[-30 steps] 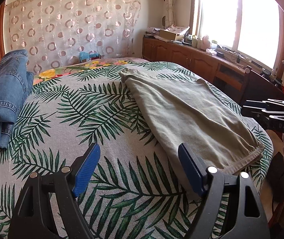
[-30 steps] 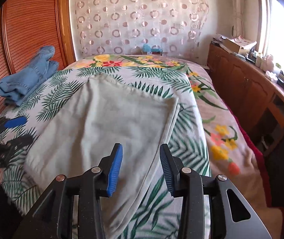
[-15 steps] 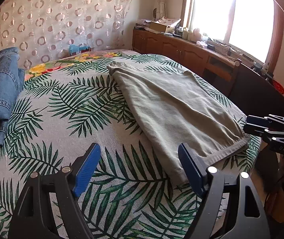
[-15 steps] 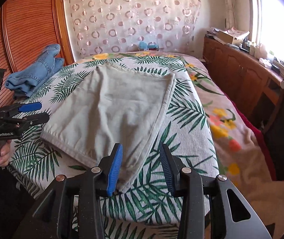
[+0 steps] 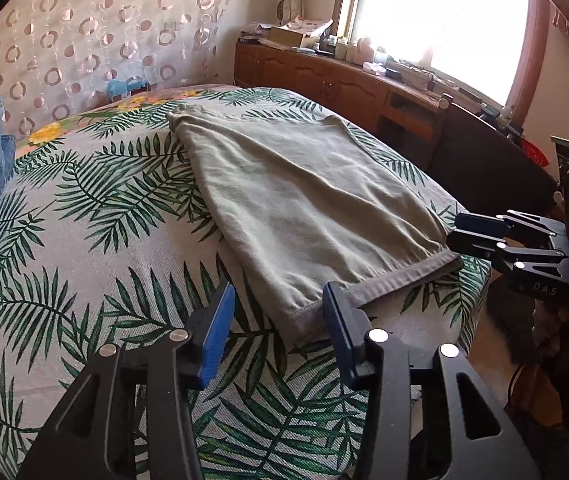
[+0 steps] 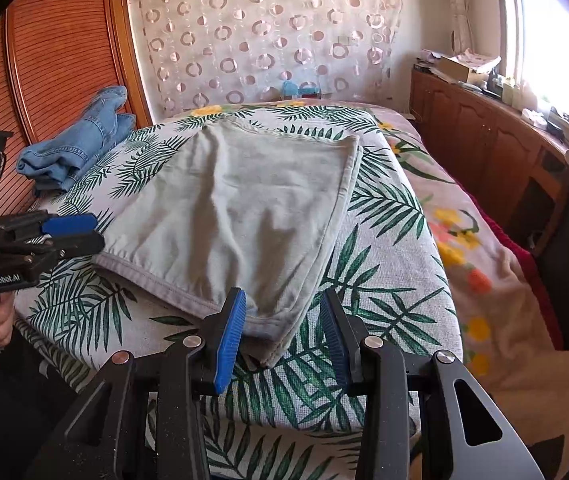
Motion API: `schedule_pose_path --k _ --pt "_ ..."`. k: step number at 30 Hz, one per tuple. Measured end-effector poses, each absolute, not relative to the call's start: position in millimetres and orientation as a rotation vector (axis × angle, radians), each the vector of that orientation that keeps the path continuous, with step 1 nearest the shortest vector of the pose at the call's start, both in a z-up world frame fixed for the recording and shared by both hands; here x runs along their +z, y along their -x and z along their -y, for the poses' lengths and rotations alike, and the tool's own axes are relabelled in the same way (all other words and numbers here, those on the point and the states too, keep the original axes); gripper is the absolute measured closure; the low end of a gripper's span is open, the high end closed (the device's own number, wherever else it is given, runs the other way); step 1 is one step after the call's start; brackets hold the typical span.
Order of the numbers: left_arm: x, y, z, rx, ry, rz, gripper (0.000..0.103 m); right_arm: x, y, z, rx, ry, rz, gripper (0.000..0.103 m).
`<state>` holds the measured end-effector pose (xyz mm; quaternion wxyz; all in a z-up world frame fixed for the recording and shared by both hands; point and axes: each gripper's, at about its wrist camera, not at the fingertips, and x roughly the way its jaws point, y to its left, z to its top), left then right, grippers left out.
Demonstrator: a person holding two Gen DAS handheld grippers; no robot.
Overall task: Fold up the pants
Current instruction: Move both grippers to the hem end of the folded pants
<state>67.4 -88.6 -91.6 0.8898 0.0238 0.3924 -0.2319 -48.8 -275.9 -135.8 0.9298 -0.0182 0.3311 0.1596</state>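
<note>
The grey pants (image 6: 240, 208) lie flat on the bed (image 6: 396, 264), hem end at its near edge. The left gripper (image 5: 276, 320) and right gripper (image 6: 280, 328) each frame a hem corner, jaws apart and empty, apparently poised to pinch both corners for a fold

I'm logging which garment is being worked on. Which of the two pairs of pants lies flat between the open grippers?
The grey-green pants, spread flat mid-bed, near hem by both grippers. The blue jeans sit bunched at the far left edge.

Bed (image 6: 396, 264) with palm-leaf cover, grey-green pants (image 6: 244, 208) lying flat mid-bed, folded blue jeans (image 6: 80, 144) near the left edge
</note>
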Motion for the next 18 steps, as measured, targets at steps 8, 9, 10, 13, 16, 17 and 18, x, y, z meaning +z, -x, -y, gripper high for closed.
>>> schedule_pose_path --k 8,9,10,13,16,17,18 --pt "-98.8 -64.4 96.6 -0.5 -0.033 -0.844 0.056 -138.2 47.9 274.1 0.321 0.044 -0.675 0.063" --pt "-98.9 -63.6 97.7 -0.503 -0.031 -0.844 0.059 -138.9 47.8 273.9 0.321 0.044 -0.677 0.063" --pt "-99.0 -62.0 98.8 -0.508 -0.031 -0.843 0.06 -139.2 47.5 273.3 0.321 0.044 -0.679 0.063" --pt "-99.3 -61.1 100.8 -0.517 -0.032 -0.842 0.063 -140.9 46.5 271.8 0.319 0.045 -0.686 0.063" --pt "-99.4 -59.9 102.6 -0.522 -0.033 -0.84 0.065 -142.5 45.5 271.5 0.315 0.043 -0.69 0.063" --pt "-99.5 -60.0 102.4 -0.522 -0.032 -0.84 0.065 -143.1 44.7 271.8 0.314 0.041 -0.693 0.063" --pt "-99.8 -60.0 102.3 -0.523 -0.03 -0.84 0.065 -143.9 44.1 271.6 0.313 0.04 -0.696 0.063"
